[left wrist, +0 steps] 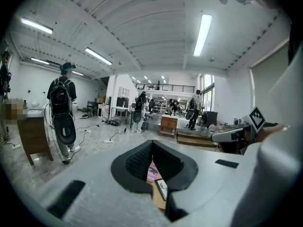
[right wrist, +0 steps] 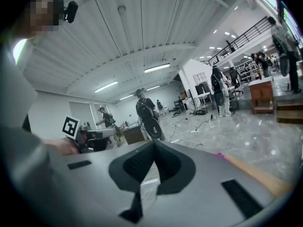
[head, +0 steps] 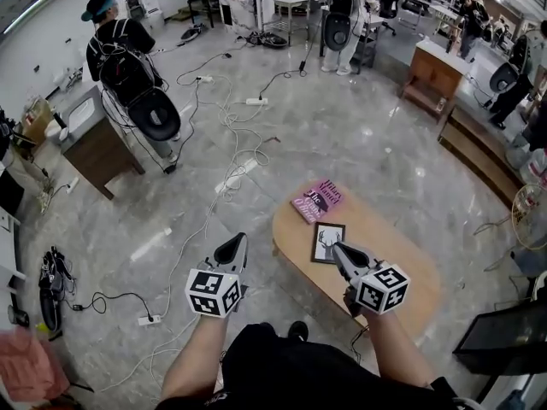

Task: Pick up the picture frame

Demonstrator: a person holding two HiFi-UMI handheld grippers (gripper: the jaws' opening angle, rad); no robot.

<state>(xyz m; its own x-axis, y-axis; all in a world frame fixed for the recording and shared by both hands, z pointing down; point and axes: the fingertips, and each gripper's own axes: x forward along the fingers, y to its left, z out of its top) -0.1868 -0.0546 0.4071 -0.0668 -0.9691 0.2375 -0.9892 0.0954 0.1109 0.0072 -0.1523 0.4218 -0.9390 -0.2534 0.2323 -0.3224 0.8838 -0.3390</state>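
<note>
The picture frame [head: 328,243] lies flat on the desk [head: 389,254], near the desk's left end. The pink book [head: 317,201] also lies on the desk, at its far left edge. The right tool [head: 337,248] is held over the desk, clenched on nothing, with its tip at the frame's near corner; whether it touches cannot be told. The left tool [head: 241,239], also clenched and empty, hangs off the desk's left end, above the floor [head: 342,135].

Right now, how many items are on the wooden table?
2. A pink book lies at the far end of the table, and the picture frame sits just nearer. The right gripper and its arm may hide more.
</note>
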